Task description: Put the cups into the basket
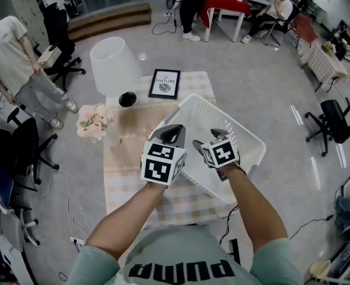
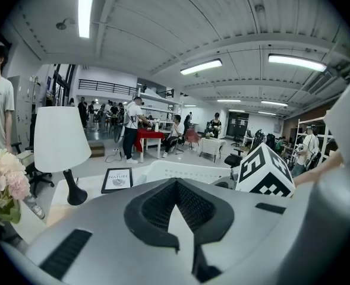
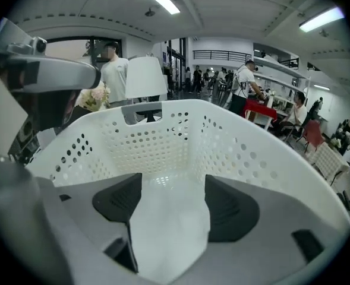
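Cups show in no view. Left tongs (image 2: 175,186) are pressed together on nothing, idle above the bench (image 1: 124,165). Right tongs (image 3: 172,183) gape inside the basket (image 3: 151,141), with only blurred white between, probably its floor: likely a releasing or waiting pose. A lamp (image 1: 112,67) stands beyond.

Open basket (image 1: 205,113) mouth ahead; lamp (image 1: 114,64), flowers (image 1: 94,122) and frame (image 1: 164,83) at far left.
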### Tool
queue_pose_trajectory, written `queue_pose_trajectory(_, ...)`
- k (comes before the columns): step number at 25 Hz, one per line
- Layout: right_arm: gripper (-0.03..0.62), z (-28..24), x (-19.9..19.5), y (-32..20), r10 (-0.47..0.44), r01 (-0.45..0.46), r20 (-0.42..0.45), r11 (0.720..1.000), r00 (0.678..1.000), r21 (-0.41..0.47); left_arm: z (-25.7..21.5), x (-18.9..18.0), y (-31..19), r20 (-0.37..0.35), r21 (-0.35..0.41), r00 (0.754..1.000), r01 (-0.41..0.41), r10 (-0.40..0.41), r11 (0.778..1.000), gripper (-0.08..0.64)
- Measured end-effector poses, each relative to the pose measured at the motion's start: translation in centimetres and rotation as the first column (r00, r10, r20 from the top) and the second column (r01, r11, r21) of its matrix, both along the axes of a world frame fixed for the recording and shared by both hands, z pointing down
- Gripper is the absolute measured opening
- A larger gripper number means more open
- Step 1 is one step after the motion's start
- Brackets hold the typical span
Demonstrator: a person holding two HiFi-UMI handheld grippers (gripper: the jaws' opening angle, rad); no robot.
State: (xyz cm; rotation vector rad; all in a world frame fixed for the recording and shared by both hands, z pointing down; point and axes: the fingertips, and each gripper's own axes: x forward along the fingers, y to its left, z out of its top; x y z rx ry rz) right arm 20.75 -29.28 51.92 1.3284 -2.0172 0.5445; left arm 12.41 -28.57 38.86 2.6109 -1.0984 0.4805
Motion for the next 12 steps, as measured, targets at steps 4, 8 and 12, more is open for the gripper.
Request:
queue_pose_trajectory(4,0.337,-3.4,-0.6,1.0,0.013,-0.015,0.019,0.996,1.0,0.085,-0.7,-0.8,0.9,-0.01,0.021,1.0,-0.003,0.003,1.0,0.002)
queue_pose_trajectory(8,0.253,-7.7,-1.5,2.6,0.037,-0.047,0.059,0.98,0.998,0.192,-1.4,-1.9,1.9,-0.027,0.037,1.0,0.0,0.001,0.999,0.002)
queue_pose_trajectory(12,0.133,-11.1,-2.5,5.1,0.043,-0.057,0.054,0.955,0.998,0.29,-2.2,-3.0,3.3,-0.053,0.045,0.999,0.0,0.002,0.999,0.002)
